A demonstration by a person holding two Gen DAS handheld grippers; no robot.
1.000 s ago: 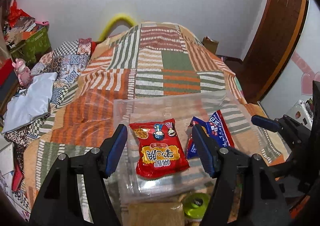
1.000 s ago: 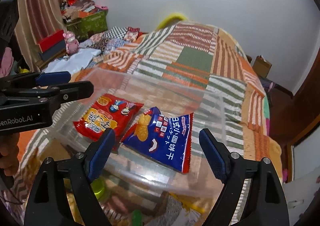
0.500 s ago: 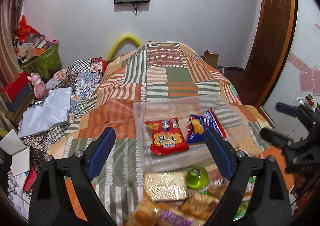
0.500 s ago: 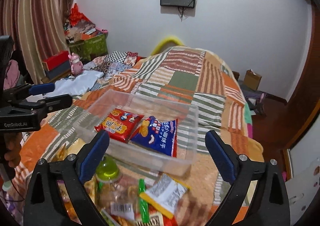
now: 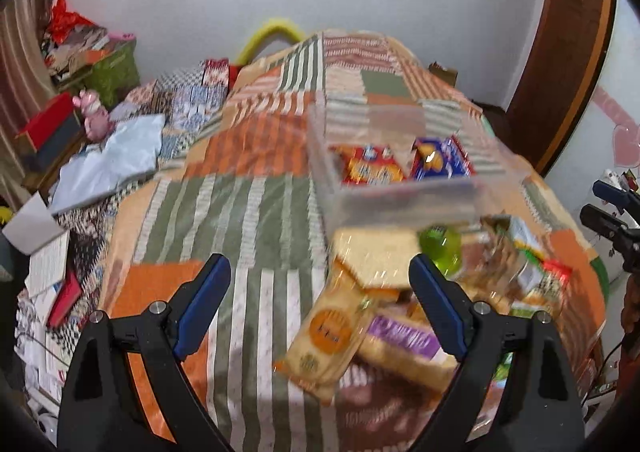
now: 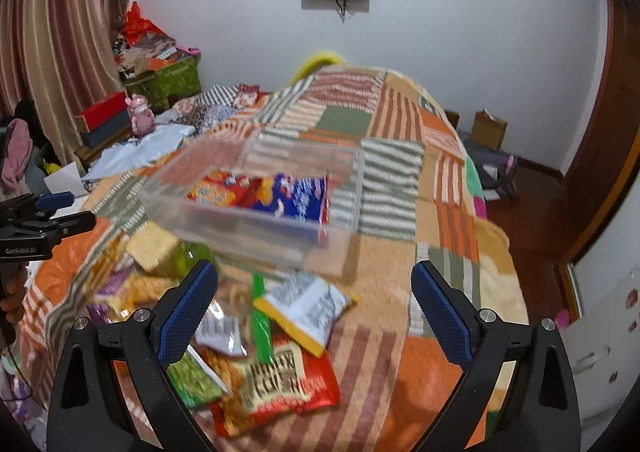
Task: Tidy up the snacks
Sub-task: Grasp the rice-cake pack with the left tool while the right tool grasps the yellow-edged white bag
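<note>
Both held wide and empty above the loose pile (image 6: 248, 336) at the bed's near edge: left gripper (image 5: 320, 308) over the cracker packs, right gripper (image 6: 314, 300) over the red and white bags, probably poised to pick the next snack. Clear bin (image 6: 256, 207) set just beyond the pile on the bed (image 5: 256, 207), within easy reach, long axis running left to right, mouth up. Inside, red pack (image 5: 370, 169) and blue pack (image 5: 438, 161) lying flat side by side, long axes pointing away toward the far wall.

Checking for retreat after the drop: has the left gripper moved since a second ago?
Yes. The left gripper has pulled back toward the person: the clear bin, once filling the space between its fingers, now sits beyond them, with loose snack packets in view.
</note>
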